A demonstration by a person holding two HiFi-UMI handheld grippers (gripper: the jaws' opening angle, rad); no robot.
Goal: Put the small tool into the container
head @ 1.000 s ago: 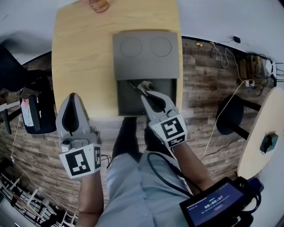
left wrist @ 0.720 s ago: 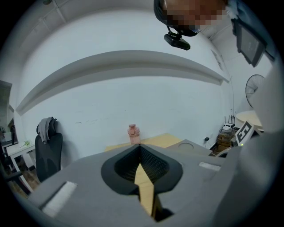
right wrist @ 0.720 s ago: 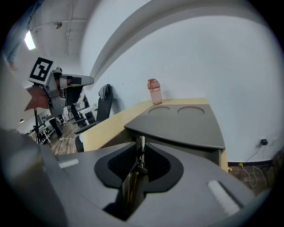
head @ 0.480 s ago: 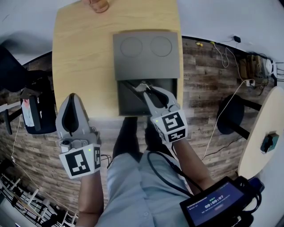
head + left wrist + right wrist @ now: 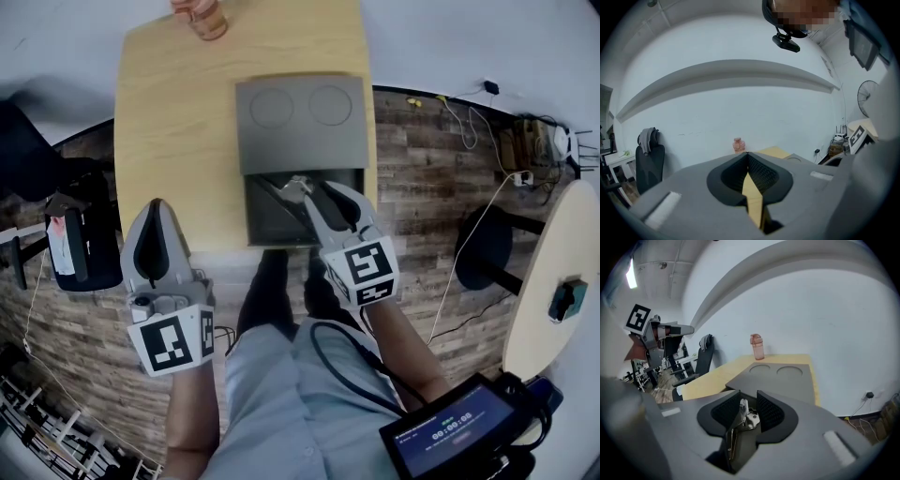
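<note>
The right tool [image 5: 314, 187] reaches over the near edge of the counter [image 5: 178, 112] into the open grey container [image 5: 267, 225], whose lid [image 5: 300, 122] lies folded back beyond it. Its jaws have just been opening and now stand released. The small metal implement [image 5: 745, 417] sits between them, inside the container, with neither pad pressing on it. This spread fits a drop-off, judged complete or nearly so.

The left tool [image 5: 157, 202] hangs off the counter's near edge, clenched and empty, apparently kept clear of the work.

The right tool's body hides the implement's lower end, so whether it lies flat or leans on a pad cannot be told. A pink bottle [image 5: 202, 14] is cut off at the head view's top edge.
</note>
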